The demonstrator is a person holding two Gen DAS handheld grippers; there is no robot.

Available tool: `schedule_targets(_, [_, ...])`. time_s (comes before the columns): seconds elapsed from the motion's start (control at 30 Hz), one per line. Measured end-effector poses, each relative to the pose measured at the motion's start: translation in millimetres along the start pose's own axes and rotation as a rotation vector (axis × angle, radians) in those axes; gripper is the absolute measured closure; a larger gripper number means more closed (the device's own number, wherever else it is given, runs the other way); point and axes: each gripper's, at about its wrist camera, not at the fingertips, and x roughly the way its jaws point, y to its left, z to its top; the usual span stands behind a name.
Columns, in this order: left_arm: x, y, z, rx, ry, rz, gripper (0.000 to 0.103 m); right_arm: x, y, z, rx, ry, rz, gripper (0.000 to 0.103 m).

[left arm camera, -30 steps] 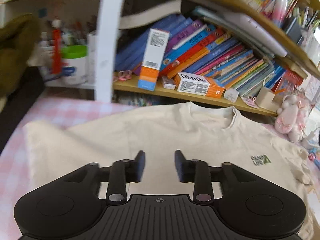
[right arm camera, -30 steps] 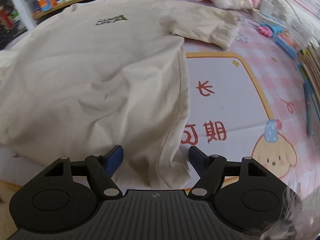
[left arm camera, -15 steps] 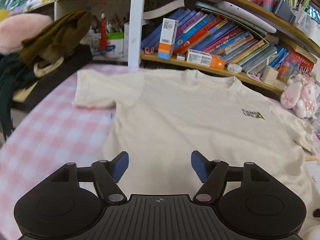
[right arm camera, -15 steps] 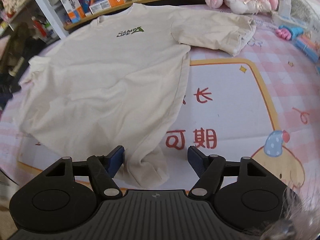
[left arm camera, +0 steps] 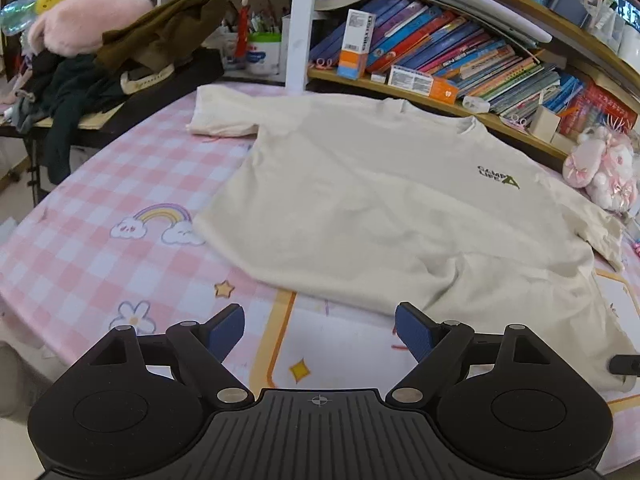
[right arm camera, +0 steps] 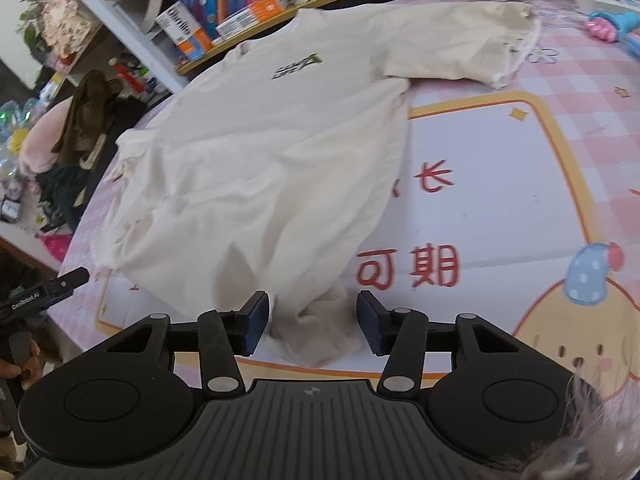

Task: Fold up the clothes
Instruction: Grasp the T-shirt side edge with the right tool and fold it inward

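A cream T-shirt (left arm camera: 380, 200) with a small green chest logo lies spread face up on the pink checked table (left arm camera: 100, 248). It also shows in the right wrist view (right arm camera: 260, 168). My left gripper (left arm camera: 320, 330) is open and empty, just short of the shirt's bottom hem. My right gripper (right arm camera: 312, 320) is open, its jaws either side of the bunched bottom hem corner (right arm camera: 320, 332) without closing on it. The left gripper's tip (right arm camera: 60, 284) shows at the left edge of the right wrist view.
A bookshelf (left arm camera: 460, 60) runs along the table's far side. Dark clothes and a pink plush (left arm camera: 100, 52) are piled at the far left. A pink plush toy (left arm camera: 600, 168) sits at the far right. Pens and small toys (right arm camera: 612, 28) lie by the right sleeve.
Both grippers have pulled back toward the near table edge, so the whole shirt shows. The left gripper has opened wider. The right gripper now straddles the hem corner.
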Motion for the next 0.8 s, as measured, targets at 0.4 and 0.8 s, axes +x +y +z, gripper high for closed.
schedule_targets(0.4, [-8.2,11.7,-7.0,-0.016,0.010,0.042,0.018,-14.1,21.4,-7.1,-0.229,-0.008,0.052,0.053])
schedule_targets(0.8, [-7.5,14.3,-7.2,0.005,0.022,0.033,0.018,0.6,58.5,-40.2,-0.712,0.028,-0.077,0.057])
